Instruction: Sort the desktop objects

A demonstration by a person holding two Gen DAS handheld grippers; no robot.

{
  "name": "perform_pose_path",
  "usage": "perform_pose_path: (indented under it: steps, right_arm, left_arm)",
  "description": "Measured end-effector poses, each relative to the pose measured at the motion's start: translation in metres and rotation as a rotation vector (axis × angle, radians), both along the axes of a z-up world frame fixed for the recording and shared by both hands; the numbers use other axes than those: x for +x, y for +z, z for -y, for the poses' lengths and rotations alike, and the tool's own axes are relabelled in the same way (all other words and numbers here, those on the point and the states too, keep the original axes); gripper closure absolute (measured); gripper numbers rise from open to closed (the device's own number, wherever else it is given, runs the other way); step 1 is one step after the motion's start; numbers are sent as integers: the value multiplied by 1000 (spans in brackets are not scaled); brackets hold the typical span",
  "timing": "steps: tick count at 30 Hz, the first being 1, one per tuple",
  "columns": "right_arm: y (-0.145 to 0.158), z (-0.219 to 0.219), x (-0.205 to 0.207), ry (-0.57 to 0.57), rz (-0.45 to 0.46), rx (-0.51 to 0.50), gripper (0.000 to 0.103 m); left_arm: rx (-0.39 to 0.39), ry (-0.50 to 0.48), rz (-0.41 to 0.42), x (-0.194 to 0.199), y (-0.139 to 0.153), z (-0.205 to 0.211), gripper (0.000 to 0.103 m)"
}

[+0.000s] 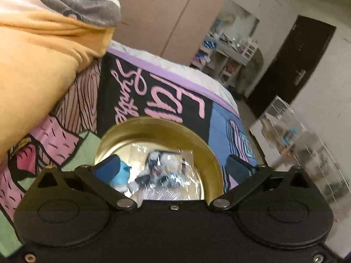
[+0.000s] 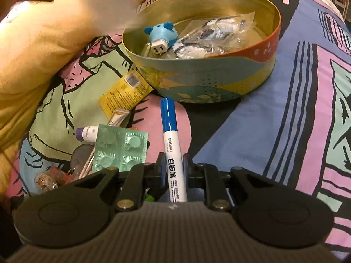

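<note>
A round decorated tin [image 2: 197, 81] stands on the printed bedspread. In it lie a blue bear-shaped plug [image 2: 160, 36] and clear plastic bags [image 2: 215, 32]. My right gripper [image 2: 174, 164] is shut on a blue-capped whiteboard marker [image 2: 172, 135], whose cap points toward the tin. In the left wrist view my left gripper [image 1: 173, 164] hangs open over the tin [image 1: 158, 122] with nothing between its fingers. Below it are the plug [image 1: 121, 175] and the bags [image 1: 166, 166].
Left of the marker lies a pile: a yellow packet [image 2: 125, 93], a green blister pack [image 2: 120, 149], a purple-capped tube [image 2: 86, 133], a nail clipper [image 2: 117, 117] and orange wrapped pieces [image 2: 52, 178]. A yellow blanket [image 2: 43, 43] bulges at the left. A blurred pale shape [image 2: 98, 4] crosses the top left.
</note>
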State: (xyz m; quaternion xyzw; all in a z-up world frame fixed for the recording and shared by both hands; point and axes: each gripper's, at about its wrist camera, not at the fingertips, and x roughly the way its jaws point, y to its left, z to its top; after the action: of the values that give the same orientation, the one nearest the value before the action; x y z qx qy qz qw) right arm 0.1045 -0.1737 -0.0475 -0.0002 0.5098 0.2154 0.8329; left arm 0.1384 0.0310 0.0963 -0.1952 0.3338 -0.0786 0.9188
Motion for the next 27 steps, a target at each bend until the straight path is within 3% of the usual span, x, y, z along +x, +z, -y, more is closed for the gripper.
perform_pose_path:
  steps: [3,7,11,14,16,22,25,27]
  right_arm:
    - [2,3,-1,-5,4,19,85]
    - [6,1,0,0,13,34,85]
    - [6,-3,-1,9,16,16,85]
    - [5,-6,-3,13,23,-5,85]
    - [7,-7,-4,8,29,-11,85]
    - [31,-1,-19,1,106,37,85]
    - [49,9,-14,-30,128,127,85]
    - [64,11,-2,-50,141,171,86]
  left_arm:
    - [-41,-11,-85,-3,-8,-5,0]
    - [-45,-28,-188,-33,-41,-24,0]
    - [14,-41,-259,-79,-82,-43,0]
    - [50,-85,-382,-101,-119,-47,0]
    - [82,-129,-433,-104,-129,-44,0]
    - [153,-317,-366,-103,-125,-13,0]
    - [336,-364,-361,-108,-133,5,0]
    - [385,-403,-375,-108,-140,11,0]
